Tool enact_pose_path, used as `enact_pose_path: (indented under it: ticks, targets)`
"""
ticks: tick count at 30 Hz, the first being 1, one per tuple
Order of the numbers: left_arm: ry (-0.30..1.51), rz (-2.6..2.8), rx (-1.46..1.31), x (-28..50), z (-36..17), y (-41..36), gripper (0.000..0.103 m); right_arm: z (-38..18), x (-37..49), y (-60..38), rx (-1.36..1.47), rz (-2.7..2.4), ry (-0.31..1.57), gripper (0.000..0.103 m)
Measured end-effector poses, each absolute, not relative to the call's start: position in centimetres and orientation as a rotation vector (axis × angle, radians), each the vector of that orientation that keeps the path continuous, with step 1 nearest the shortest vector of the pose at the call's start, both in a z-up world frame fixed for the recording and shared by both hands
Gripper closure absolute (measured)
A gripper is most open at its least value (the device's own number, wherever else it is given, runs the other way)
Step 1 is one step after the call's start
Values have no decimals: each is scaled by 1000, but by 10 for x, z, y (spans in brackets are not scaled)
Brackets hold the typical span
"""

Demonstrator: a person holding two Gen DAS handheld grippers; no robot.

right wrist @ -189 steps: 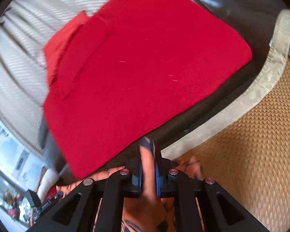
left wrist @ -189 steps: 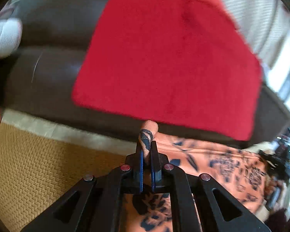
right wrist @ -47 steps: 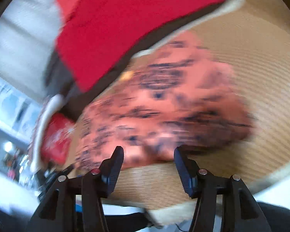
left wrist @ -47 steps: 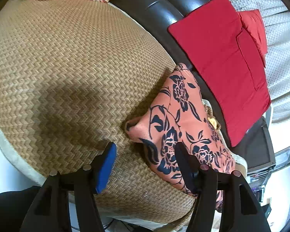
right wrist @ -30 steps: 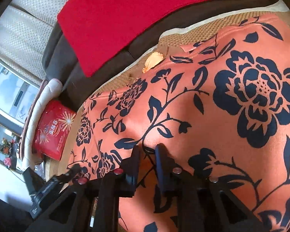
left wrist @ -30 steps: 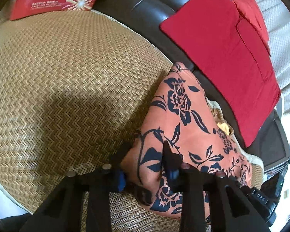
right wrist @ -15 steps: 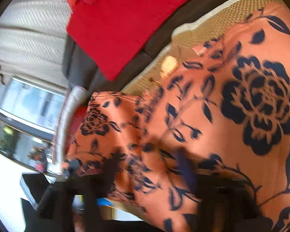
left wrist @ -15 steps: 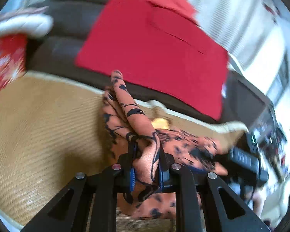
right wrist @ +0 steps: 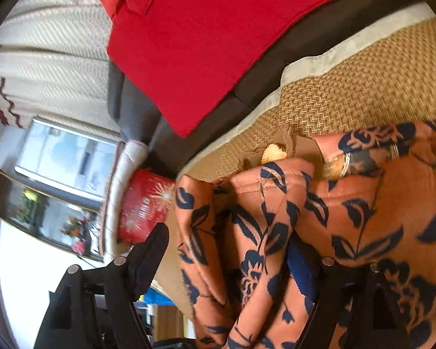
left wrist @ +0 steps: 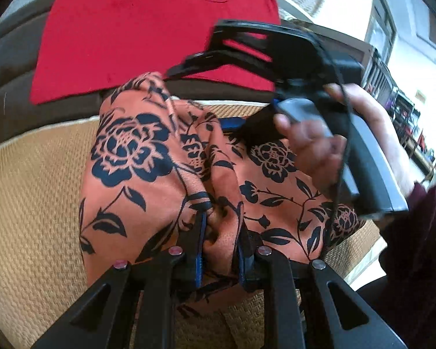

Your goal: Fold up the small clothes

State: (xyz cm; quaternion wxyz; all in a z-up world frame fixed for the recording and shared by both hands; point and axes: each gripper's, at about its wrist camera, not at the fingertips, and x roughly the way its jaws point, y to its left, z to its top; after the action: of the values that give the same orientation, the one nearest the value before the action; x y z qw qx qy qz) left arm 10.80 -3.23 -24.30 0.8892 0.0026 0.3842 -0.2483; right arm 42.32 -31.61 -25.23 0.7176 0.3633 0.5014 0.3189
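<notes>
I've got the left claw (left wrist: 219,242) clamped on the floral cloth (left wrist: 136,157) to carry the fold over — right claw (right wrist: 232,257) opening, cloth btwn its jaws, to let go.

Orange fabric garment with dark navy floral print (left wrist: 136,157), soft and crumpled. Left wrist view: fills centre and lower middle of frame, bunched into vertical folds, one large rose motif on the flat left panel, right part spread flatter toward lower right. Right wrist view: same garment (right wrist: 363,221) occupies lower right, several rolled ridges at lower centre, hem edge uppermost.
</notes>
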Motion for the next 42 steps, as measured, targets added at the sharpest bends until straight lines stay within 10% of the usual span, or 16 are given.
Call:
enact_pose_path:
  ticks: [7, 11, 34, 36, 39, 40, 42]
  targets:
    - [790, -527, 14, 107, -241, -34, 85, -233, 428, -267, 603, 760, 1087, 22]
    - [787, -540, -5, 111, -237, -29, 85, -225, 419, -238, 379, 724, 1076, 81]
    - [818, -878, -17, 114, -193, -169, 96, -244, 389, -469, 742, 414, 892, 96]
    - [815, -859, 2, 110, -181, -151, 81, -248, 391, -468, 771, 449, 928, 91]
    - [754, -780, 1, 97, -167, -112, 13, -241, 388, -458, 796, 520, 925, 86]
    - [720, -742, -3, 93, -165, -96, 10, -238, 388, -453, 807, 541, 921, 81]
    - [687, -699, 29, 85, -163, -72, 10, -235, 386, -444, 831, 568, 937, 19]
